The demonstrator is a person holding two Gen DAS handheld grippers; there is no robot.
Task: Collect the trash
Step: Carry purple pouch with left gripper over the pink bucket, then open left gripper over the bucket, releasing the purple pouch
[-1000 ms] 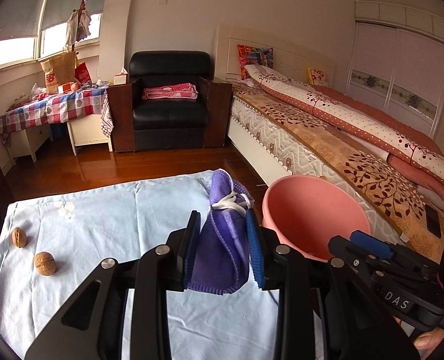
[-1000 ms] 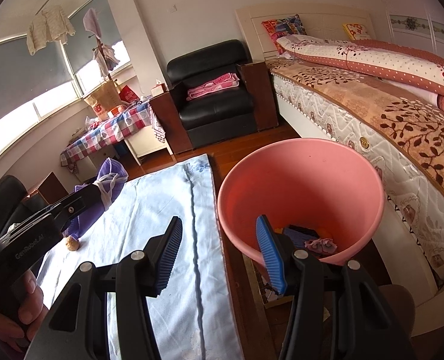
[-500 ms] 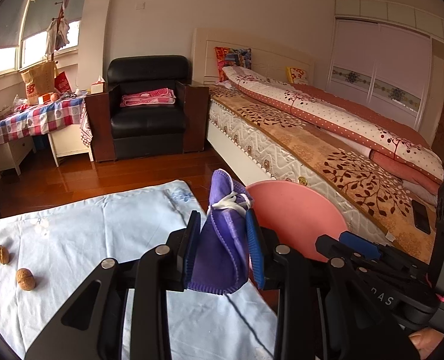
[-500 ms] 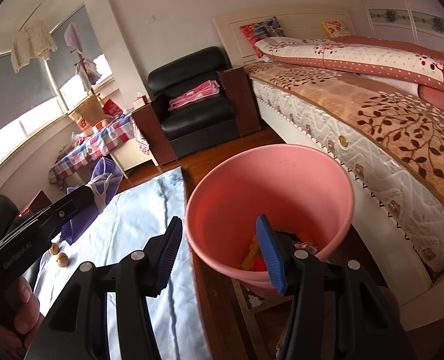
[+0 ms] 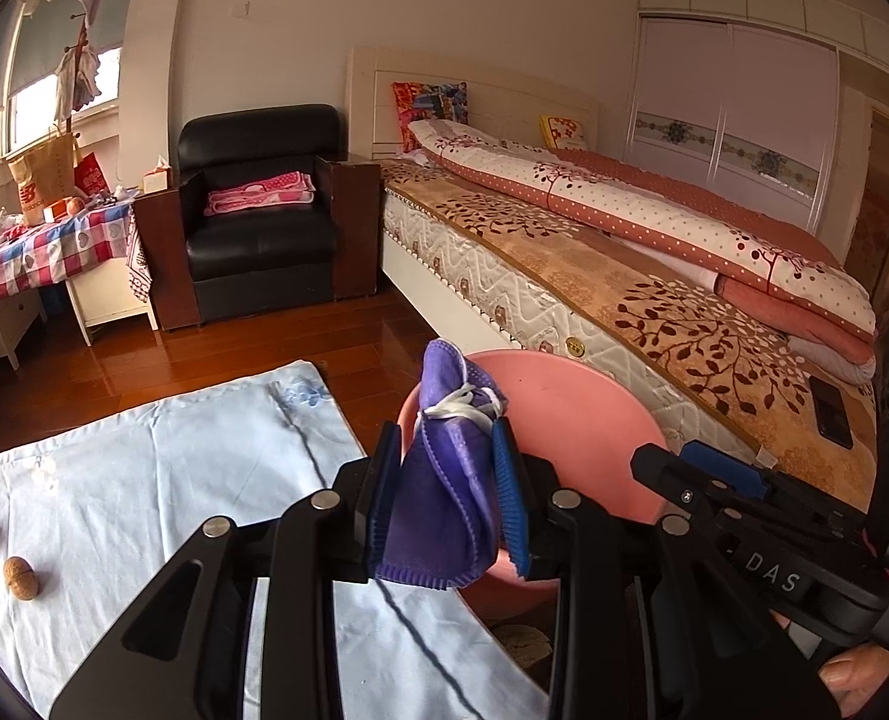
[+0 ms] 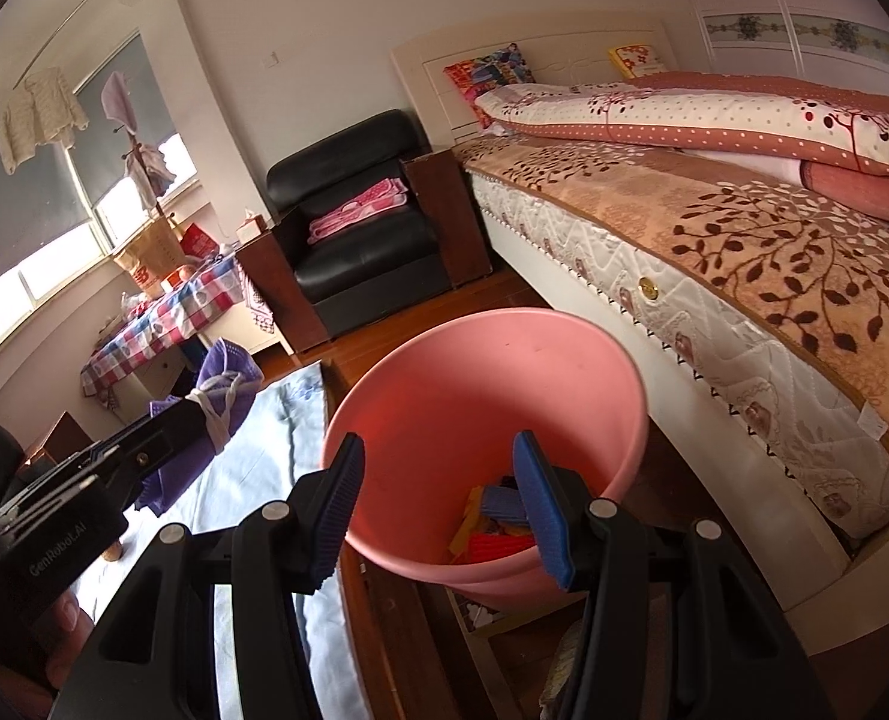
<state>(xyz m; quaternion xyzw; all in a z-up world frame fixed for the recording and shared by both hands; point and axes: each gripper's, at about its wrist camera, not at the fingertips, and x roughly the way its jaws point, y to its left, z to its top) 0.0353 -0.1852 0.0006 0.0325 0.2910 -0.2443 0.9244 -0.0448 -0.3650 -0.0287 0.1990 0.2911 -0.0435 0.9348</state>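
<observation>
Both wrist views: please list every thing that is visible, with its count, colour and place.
face mask: 1, purple with white straps, clamped in the left gripper, beside the bin
bin: 1, pink, on the floor between cloth and bed, coloured trash inside
walnuts: 2, brown, on the cloth, left edge
cloth: 1, light blue, spread over the near surface
armchair: 1, black, against the far wall
folded blanket: 1, pink, on the armchair seat
bed: 1, brown leaf cover, right side
phone: 1, dark, on the bed
side table: 1, checked red and blue cloth, by the window
left gripper: 1, black, blue pads
right gripper: 1, black, blue pads, open, empty, over the bin
</observation>
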